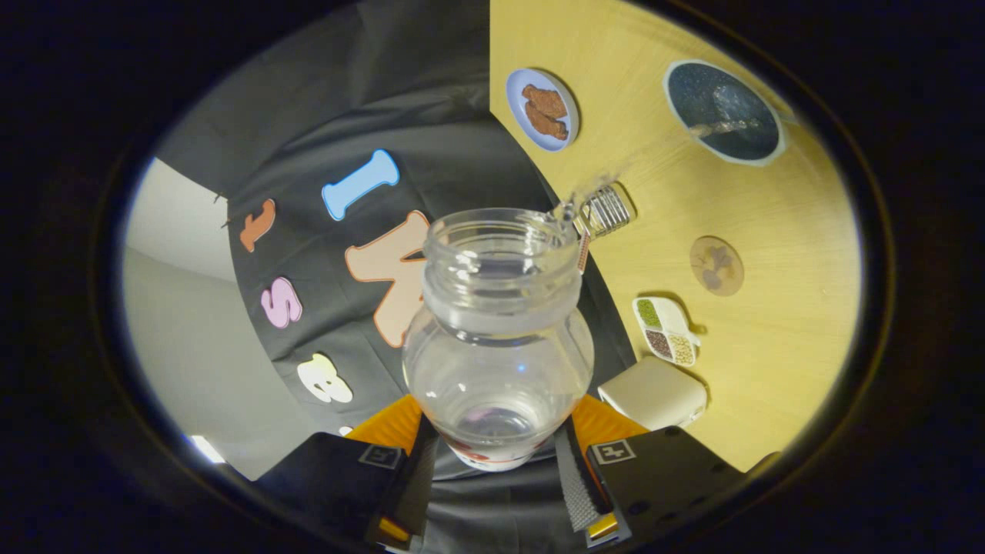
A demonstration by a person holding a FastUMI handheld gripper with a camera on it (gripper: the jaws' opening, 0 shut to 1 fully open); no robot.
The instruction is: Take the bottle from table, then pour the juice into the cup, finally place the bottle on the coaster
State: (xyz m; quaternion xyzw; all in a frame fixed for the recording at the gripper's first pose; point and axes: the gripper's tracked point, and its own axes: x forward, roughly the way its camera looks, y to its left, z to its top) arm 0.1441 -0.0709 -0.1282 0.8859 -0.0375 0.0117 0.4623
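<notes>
Gripper (496, 454) clamped on bottle (499, 338), frame centre, tipped. Pour under way: stream reaching cup (723, 111), upper right. Remaining: finish pour, set on coaster (716, 265), right of centre.

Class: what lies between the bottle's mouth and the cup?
In the gripper view, a clear stream arcs from the bottle, clamped in the gripper, to the cup, over bare table.

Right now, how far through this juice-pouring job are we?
Done: the bottle is off the table, clamped between the hand-held gripper fingers. In hand: it is tilted, and a clear stream runs from its mouth into the dark cup. Left: stop pouring and set the bottle on the round coaster.
</notes>
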